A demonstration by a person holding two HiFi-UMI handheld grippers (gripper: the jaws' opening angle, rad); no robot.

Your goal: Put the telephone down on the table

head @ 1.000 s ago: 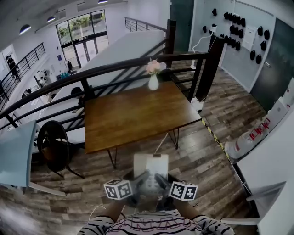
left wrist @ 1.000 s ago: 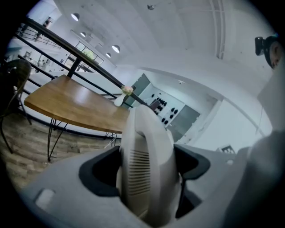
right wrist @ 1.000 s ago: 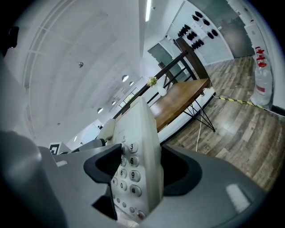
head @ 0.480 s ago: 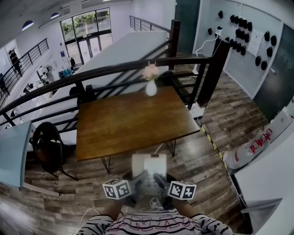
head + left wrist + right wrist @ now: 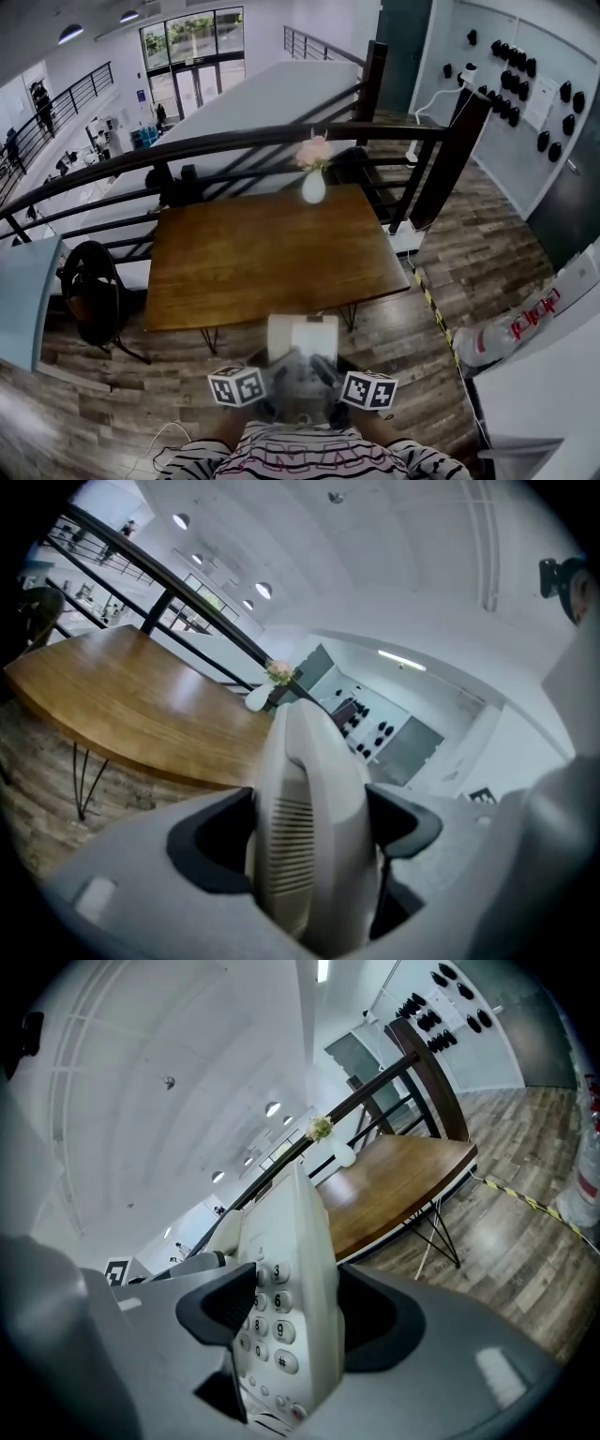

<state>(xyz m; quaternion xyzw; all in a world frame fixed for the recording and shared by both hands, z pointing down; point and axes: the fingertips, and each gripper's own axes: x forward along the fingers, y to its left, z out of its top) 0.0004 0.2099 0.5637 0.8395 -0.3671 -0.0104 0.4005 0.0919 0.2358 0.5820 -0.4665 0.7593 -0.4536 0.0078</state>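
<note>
A white telephone (image 5: 302,340) is held between both grippers, low in the head view, short of the wooden table (image 5: 262,253). My left gripper (image 5: 265,382) is shut on its handset side (image 5: 314,817); the jaws press the ribbed casing. My right gripper (image 5: 330,382) is shut on the keypad side (image 5: 286,1307), number keys facing the camera. The phone hangs over the plank floor, just before the table's near edge. The tabletop (image 5: 131,705) shows ahead in both gripper views.
A white vase with pink flowers (image 5: 314,173) stands at the table's far edge. A dark railing (image 5: 234,145) runs behind the table. A black chair (image 5: 89,291) stands at the left. Yellow-black floor tape (image 5: 431,300) lies to the right.
The table has come nearer in the head view; its near edge now sits closer to the telephone. Both grippers keep their hold on the phone.
</note>
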